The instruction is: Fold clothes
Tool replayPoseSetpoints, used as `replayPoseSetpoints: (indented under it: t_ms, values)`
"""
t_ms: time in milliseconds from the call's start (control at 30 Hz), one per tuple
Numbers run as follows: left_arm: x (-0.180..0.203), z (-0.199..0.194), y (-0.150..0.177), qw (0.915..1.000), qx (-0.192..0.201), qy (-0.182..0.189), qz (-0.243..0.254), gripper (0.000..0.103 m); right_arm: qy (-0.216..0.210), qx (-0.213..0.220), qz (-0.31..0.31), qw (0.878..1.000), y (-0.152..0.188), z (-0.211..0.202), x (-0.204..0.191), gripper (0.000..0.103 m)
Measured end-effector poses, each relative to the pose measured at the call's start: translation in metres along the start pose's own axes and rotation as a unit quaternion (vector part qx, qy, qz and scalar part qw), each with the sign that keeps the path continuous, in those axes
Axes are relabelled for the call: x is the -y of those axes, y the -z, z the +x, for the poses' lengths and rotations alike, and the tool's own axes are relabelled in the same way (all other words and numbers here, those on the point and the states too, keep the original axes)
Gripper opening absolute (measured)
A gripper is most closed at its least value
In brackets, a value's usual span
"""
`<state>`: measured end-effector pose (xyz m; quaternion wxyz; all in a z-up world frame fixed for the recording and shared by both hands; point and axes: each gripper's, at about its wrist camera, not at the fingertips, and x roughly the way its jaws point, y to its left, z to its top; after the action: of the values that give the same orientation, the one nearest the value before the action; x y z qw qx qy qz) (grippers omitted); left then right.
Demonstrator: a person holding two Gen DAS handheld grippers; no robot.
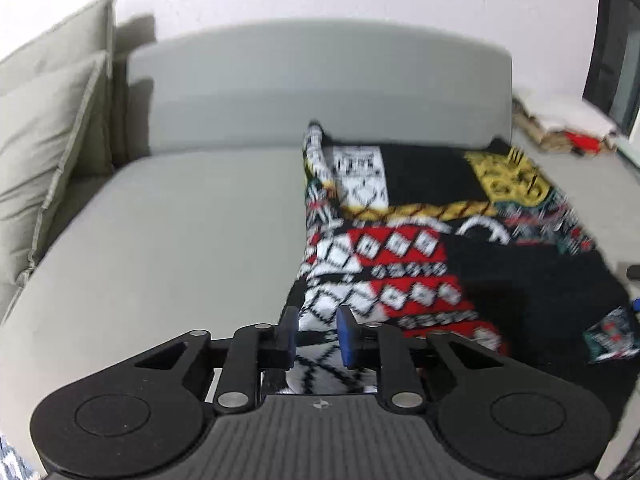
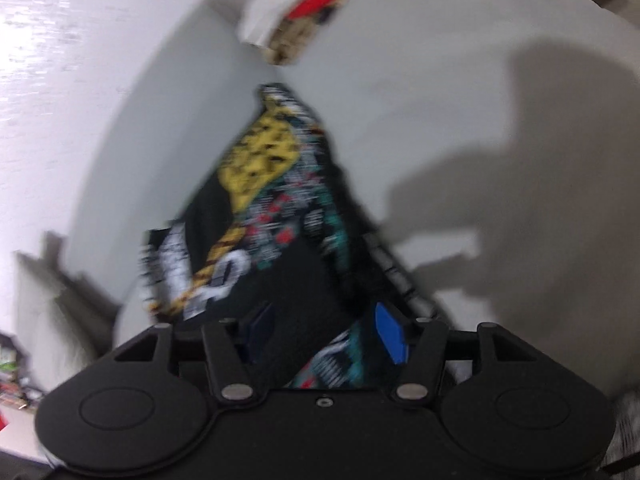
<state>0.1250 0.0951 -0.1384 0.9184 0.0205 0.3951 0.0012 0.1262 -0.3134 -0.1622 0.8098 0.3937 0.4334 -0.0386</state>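
Garment (image 1: 440, 240) lies lengthwise toward sofa backrest (image 1: 320, 92).

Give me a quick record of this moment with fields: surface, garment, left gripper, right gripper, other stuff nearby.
surface: grey sofa
garment: patterned garment in black, red, white and yellow, spread on the sofa seat
left gripper: jaws apart, white-patterned edge of the garment between them, grip not clear
right gripper: jaws apart over the garment's dark part, blurred
nearby: cushions at the left; cardboard clutter beyond the sofa
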Motion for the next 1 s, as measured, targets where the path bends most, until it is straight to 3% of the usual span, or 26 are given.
replayPoseSetpoints:
  t_ms: [100,200,233,367,500,600,700,833,867,1000]
  values:
    - [-0.008,0.022,0.008,0.9991,-0.038,-0.013,0.016,0.02,0.001,-0.007,0.011,1.0,-0.003,0.018,0.003,0.052]
    - [-0.014,0.026,0.012,0.9983,-0.052,-0.014,0.021,0.021,0.018,0.001,-0.03,0.999,0.004,0.019,-0.009,0.014]
    - [-0.016,0.026,0.013,0.9981,-0.055,-0.014,0.022,0.021,0.021,0.003,-0.051,0.998,0.008,0.014,-0.015,0.006]
    - [-0.014,0.025,0.014,0.9961,-0.066,-0.019,0.055,0.021,0.026,0.01,-0.108,0.994,0.025,-0.019,-0.033,0.005]
    - [-0.015,0.035,0.015,0.9941,-0.083,-0.018,0.067,0.021,0.038,-0.002,-0.099,0.994,0.037,-0.024,-0.015,0.004]
    - [-0.01,0.037,0.014,0.992,-0.088,-0.03,0.085,0.021,0.058,-0.019,-0.094,0.994,0.039,0.001,-0.002,0.004]
    - [-0.009,0.028,0.016,0.9923,-0.076,-0.035,0.091,0.022,0.06,-0.01,-0.121,0.991,0.043,-0.005,-0.007,0.007]
    - [-0.012,-0.001,0.018,0.9953,-0.033,-0.045,0.079,0.025,0.055,0.002,-0.142,0.988,0.041,-0.039,-0.013,0.045]
    - [-0.013,-0.01,0.019,0.9956,-0.019,-0.049,0.077,0.025,0.053,0.008,-0.146,0.988,0.041,-0.048,-0.014,0.049]
    - [-0.011,-0.04,0.016,0.9977,0.029,-0.034,0.051,0.025,0.039,0.048,-0.15,0.987,0.04,-0.073,-0.014,0.047]
